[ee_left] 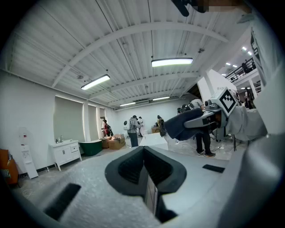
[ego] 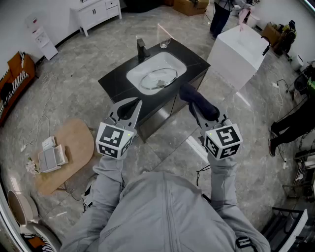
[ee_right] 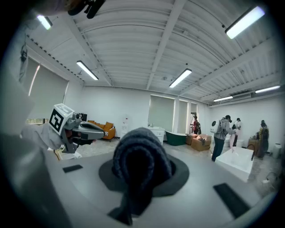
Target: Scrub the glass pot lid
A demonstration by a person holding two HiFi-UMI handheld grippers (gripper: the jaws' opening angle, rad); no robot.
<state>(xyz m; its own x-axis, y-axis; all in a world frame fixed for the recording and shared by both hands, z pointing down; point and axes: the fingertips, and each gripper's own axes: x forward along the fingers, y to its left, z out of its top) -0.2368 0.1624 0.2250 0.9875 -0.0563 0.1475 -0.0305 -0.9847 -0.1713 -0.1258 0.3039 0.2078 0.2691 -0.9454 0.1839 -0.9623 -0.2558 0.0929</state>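
Observation:
The glass pot lid (ego: 160, 78) lies in the white sink (ego: 173, 63) of a black counter (ego: 115, 81), ahead of and below both grippers. My left gripper (ego: 129, 109) is held up short of the counter's near edge, jaws closed together with nothing between them (ee_left: 144, 156). My right gripper (ego: 195, 100) is level with it on the right, shut on a dark rolled cloth (ee_right: 141, 156) that hides its fingertips. Both gripper views point at the room and ceiling, not at the lid.
A black faucet (ego: 142, 49) and a glass cup (ego: 165, 43) stand at the sink's far side. A white block (ego: 238, 51) stands to the right of the counter. A round wooden board (ego: 69, 152) with small items lies on the floor at left. People stand in the background (ego: 221, 15).

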